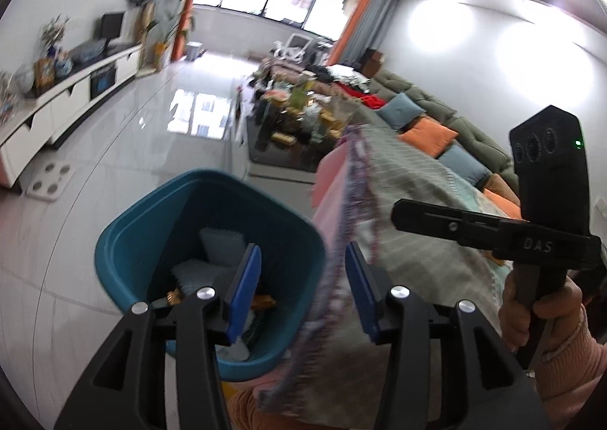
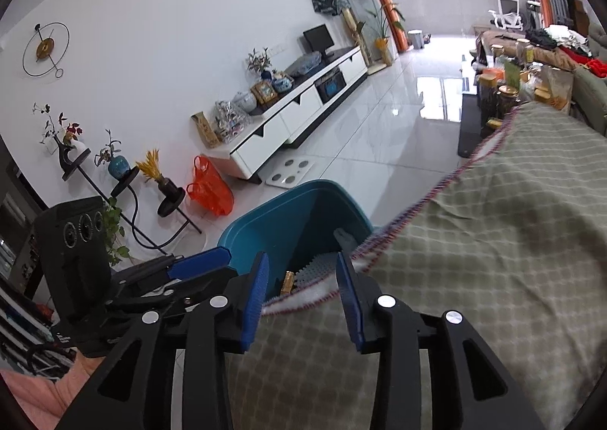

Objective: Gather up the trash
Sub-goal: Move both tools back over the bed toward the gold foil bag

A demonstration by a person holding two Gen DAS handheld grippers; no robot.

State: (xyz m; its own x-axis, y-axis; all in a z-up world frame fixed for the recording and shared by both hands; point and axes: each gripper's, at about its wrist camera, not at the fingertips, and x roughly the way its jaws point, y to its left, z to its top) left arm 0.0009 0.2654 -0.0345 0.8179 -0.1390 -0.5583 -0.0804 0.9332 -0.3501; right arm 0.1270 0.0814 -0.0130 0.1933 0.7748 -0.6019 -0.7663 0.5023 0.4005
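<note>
The left gripper (image 1: 303, 289), black with blue pads, has its jaws apart; the fringed edge of a green checked cloth (image 1: 409, 179) hangs in the gap, and the pads do not seem to press on it. Below it on the pale tiled floor (image 1: 125, 134) stands a teal plastic waste bin (image 1: 151, 214), open at the top, and in it lie grey ridged foam pieces (image 1: 220, 244) and a small gold-coloured item (image 1: 172, 297) (too small to identify).

In the right wrist view, the right gripper (image 2: 303, 297) also has its jaws parted, straddling the cloth's white and red-trimmed hem (image 2: 303, 297) with nothing clamped. The bin (image 2: 273, 217) sits just beyond its fingertips, partly covered by the cloth (image 2: 493, 240). The left gripper (image 2: 201, 263) shows at lower left, beside the bin's rim.
</note>
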